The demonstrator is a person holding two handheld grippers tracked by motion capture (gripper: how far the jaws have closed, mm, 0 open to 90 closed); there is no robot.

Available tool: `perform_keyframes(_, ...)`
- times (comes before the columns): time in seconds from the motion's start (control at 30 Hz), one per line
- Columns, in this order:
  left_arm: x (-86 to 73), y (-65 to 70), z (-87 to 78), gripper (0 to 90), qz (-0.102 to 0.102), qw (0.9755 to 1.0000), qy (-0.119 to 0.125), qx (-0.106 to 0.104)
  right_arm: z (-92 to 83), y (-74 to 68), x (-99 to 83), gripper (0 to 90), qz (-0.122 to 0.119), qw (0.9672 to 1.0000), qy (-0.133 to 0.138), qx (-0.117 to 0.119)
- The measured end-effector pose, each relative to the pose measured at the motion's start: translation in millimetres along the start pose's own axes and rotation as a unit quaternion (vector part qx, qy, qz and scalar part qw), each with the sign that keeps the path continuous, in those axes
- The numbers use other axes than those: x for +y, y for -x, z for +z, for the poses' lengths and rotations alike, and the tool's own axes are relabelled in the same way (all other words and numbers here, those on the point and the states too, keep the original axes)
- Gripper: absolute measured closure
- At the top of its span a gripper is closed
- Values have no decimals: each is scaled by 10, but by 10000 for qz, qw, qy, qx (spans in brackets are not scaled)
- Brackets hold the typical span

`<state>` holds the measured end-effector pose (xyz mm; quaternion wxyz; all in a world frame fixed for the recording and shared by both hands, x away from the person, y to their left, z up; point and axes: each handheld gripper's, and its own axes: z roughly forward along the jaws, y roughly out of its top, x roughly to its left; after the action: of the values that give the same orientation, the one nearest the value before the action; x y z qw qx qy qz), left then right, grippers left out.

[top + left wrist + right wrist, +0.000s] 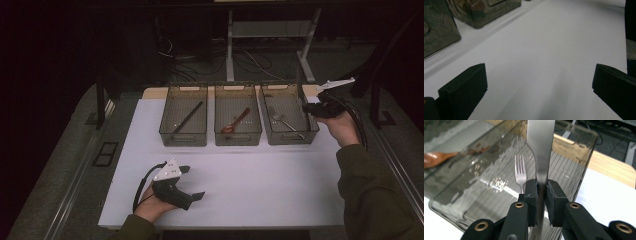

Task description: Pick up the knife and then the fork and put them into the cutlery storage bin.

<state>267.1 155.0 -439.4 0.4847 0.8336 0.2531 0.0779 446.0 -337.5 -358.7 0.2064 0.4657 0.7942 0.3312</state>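
The person's left hand (150, 202) lay on the white table top (260, 185) at about seven o'clock, palm around the handle, and held the left gripper (192, 183) low and level, pointing toward three o'clock; its two black jaws were spread wide apart with only bare table between them, as the left gripper view also showed (539, 85). The right forearm in a dark green sleeve (370, 190) reached forward from about four o'clock, and the right hand (342, 127) was raised at about two o'clock, just beside the right wall of the rightmost bin. The right gripper (541, 192) was pressed together on a flat silver metal knife (541, 152), pinching it at its narrow part, so that the knife stood nearly upright over the smoky transparent plastic bin on the right (584, 165). A silver metal fork (520, 173) lay on the floor of that same bin. Three such bins stood in a row at about twelve o'clock: the left bin (170, 131) held a long dark stick-shaped utensil (189, 117), the middle bin (220, 131) held a reddish-brown wooden spoon (235, 121), and the right one (313, 131) held the fork. I could not tell whether the lower end of the knife touched the bin.
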Motion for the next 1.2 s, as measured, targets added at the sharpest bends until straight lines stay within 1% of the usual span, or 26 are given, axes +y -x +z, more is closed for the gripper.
perform_keyframes(0.07, -1, -1, 1, 0, 4, 10000, -7, 0, 27, -12, -16, 787, -35, 10000, -83, 2)
perform_keyframes(0.17, 1, 3, 5, 0, 6, 10000, -22, -7, 65, -19, -34, 787, -172, 9995, -248, -7)
perform_keyframes(0.3, 0, 3, 7, 0, -6, 10000, -27, -12, 110, -12, -57, 787, -208, 9988, -448, -24)
perform_keyframes(0.43, -2, 4, 12, 0, -7, 10000, -38, -19, 146, -1, -63, 787, -180, 9981, -579, 56)
perform_keyframes(0.5, -2, 5, 12, 0, -2, 10000, -43, -23, 176, -7, -65, 787, -219, 9974, -676, 82)
perform_keyframes(0.67, -2, 4, 10, 0, -5, 10000, -39, -23, 240, -26, -59, 786, -282, 9966, -767, 88)
perform_keyframes(0.83, -4, 4, 11, 0, -8, 10000, -40, -24, 286, -53, -52, 784, -336, 9962, -800, 71)
perform_keyframes(0.93, -4, 4, 10, 0, -6, 10000, -44, -26, 312, -74, -52, 767, -391, 9959, -812, 81)
perform_keyframes(1.0, -4, 4, 10, 0, -5, 10000, -45, -23, 307, -84, -45, 696, -351, 9967, -720, 112)
perform_keyframes(1.1, -4, 5, 11, 0, -5, 10000, -43, -23, 286, -91, -41, 638, -312, 9973, -651, 142)
perform_keyframes(1.13, -4, 6, 11, 0, -3, 10000, -45, -24, 275, -86, -41, 630, -269, 9976, -618, 186)
perform_keyframes(1.2, -3, 6, 10, 0, -2, 10000, -49, -23, 246, -67, -45, 578, -144, 9983, -494, 275)
